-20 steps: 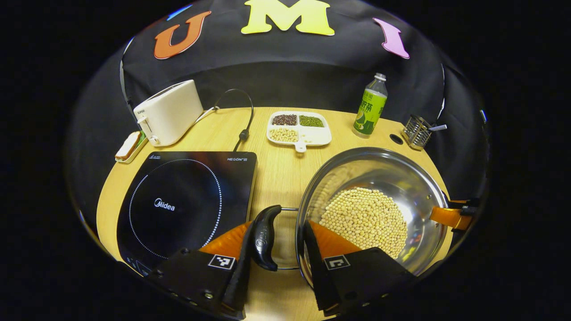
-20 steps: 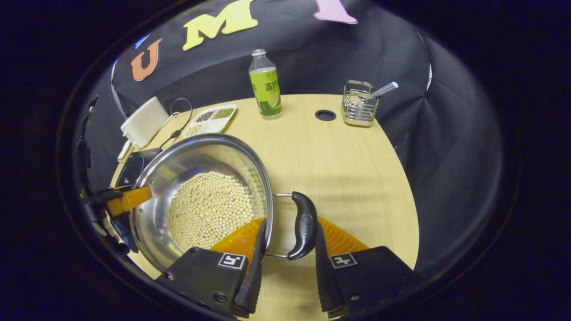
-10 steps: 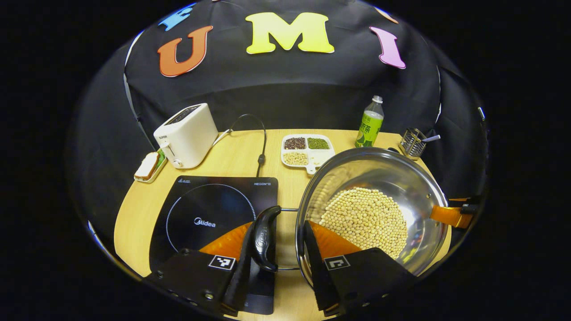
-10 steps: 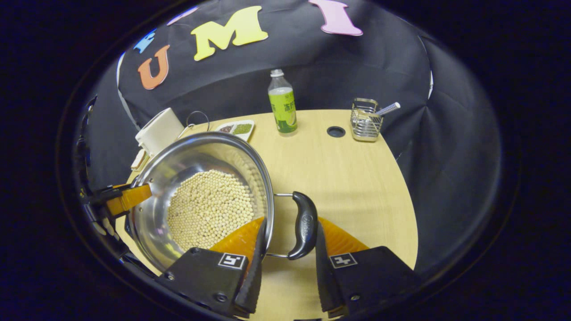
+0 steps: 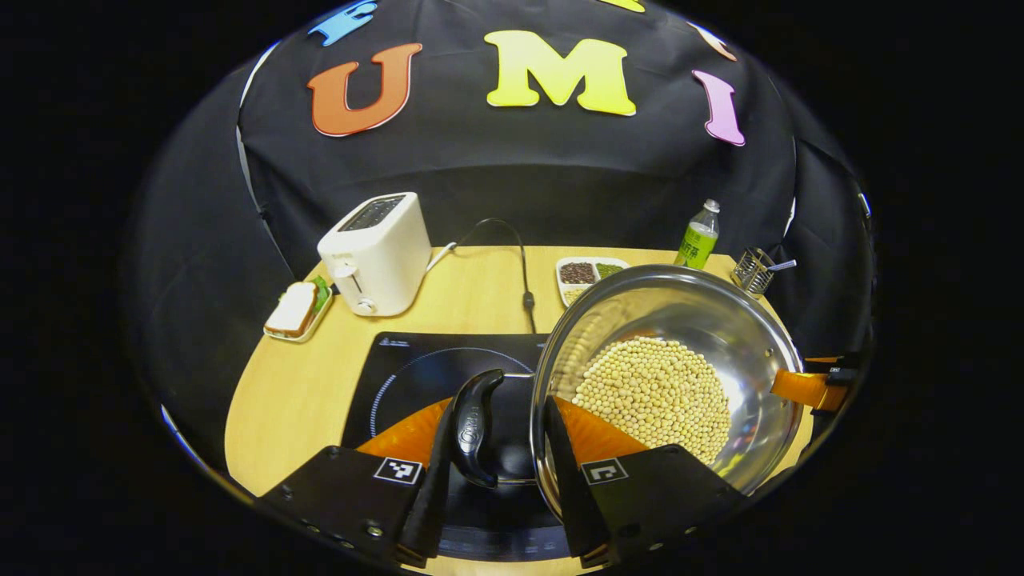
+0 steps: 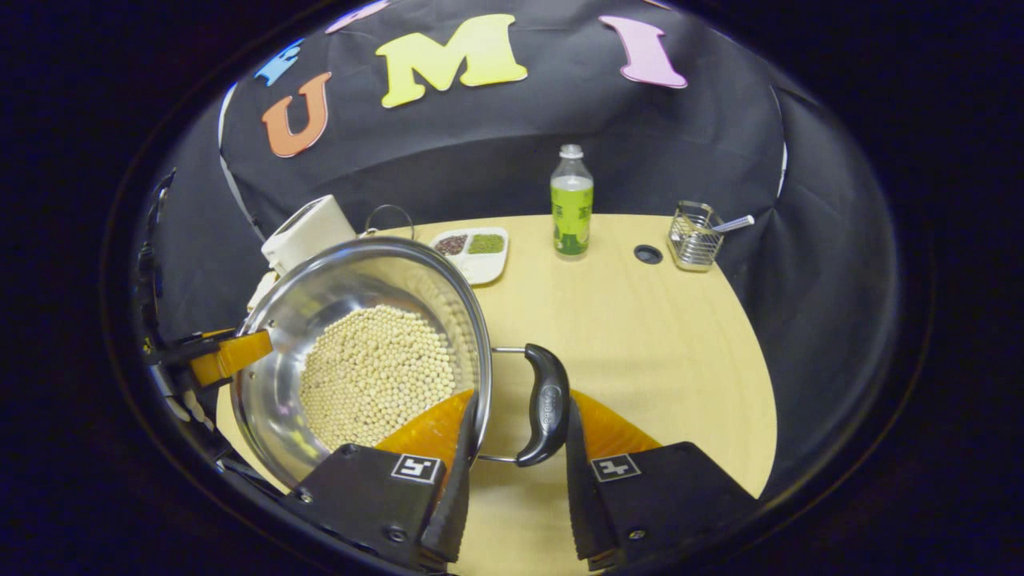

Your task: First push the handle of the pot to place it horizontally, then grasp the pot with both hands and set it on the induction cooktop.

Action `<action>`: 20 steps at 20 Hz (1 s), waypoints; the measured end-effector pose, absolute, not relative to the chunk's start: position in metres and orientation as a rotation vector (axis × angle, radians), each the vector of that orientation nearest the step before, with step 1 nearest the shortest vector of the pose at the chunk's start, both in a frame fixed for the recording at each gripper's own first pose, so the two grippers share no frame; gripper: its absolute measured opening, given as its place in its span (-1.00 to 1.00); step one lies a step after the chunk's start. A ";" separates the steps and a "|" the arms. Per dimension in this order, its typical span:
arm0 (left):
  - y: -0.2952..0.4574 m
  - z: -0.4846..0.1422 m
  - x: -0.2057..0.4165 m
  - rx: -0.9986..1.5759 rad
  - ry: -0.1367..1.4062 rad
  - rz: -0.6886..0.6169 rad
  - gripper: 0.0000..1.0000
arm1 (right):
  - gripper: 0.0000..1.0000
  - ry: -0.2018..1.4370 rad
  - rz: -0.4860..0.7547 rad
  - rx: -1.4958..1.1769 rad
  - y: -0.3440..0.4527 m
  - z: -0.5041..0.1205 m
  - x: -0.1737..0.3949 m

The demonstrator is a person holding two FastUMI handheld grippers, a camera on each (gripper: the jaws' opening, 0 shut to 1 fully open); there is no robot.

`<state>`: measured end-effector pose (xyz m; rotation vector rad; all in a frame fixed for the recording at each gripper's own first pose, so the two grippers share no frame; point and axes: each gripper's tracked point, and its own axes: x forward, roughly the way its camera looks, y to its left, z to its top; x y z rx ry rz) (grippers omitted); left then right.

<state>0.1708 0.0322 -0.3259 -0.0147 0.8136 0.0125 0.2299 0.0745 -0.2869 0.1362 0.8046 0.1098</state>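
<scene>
Basically a mock kitchen set up in a booth: wooden surface (image 5: 296,384) with black cloth (image 5: 496,176) behind it, a toaster (image 5: 378,254), cooktop (image 5: 416,372), bean tray (image 6: 474,250), bottle (image 6: 571,203) and wire rack (image 6: 693,236) beyond the fingers.

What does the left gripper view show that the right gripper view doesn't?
Left gripper view: the induction cooktop under the pot's left handle.
Right gripper view: the table's cable hole and the pot's right handle.
Both: the steel pot of soybeans, the toaster, the divided bean tray, the green bottle and the wire utensil rack.
</scene>
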 end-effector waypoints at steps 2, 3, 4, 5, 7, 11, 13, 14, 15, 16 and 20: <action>0.054 -0.325 0.167 -0.012 0.819 0.021 0.14 | 0.04 0.810 0.117 0.142 0.098 -0.287 0.228; 0.065 -0.326 0.165 -0.016 0.821 0.027 0.14 | 0.04 0.811 0.119 0.142 0.110 -0.287 0.228; 0.075 -0.326 0.163 -0.015 0.824 0.030 0.14 | 0.04 0.811 0.121 0.143 0.120 -0.288 0.227; 0.085 -0.328 0.162 -0.013 0.825 0.032 0.14 | 0.04 0.815 0.125 0.143 0.131 -0.288 0.227; 0.105 -0.329 0.158 -0.011 0.832 0.041 0.14 | 0.10 0.825 0.131 0.144 0.151 -0.290 0.226; 0.136 -0.335 0.155 -0.015 0.840 0.053 0.14 | 0.04 0.836 0.141 0.138 0.183 -0.294 0.228; 0.148 -0.339 0.154 -0.010 0.846 0.058 0.14 | 0.04 0.846 0.146 0.136 0.197 -0.297 0.230; 0.155 -0.341 0.155 -0.011 0.848 0.059 0.14 | 0.05 0.850 0.147 0.137 0.203 -0.299 0.231; 0.161 -0.344 0.157 -0.010 0.851 0.059 0.14 | 0.05 0.856 0.149 0.136 0.209 -0.301 0.233; 0.165 -0.347 0.157 -0.011 0.857 0.060 0.14 | 0.04 0.861 0.149 0.133 0.216 -0.303 0.235; 0.184 -0.361 0.163 -0.012 0.872 0.063 0.14 | 0.04 0.884 0.149 0.115 0.235 -0.312 0.241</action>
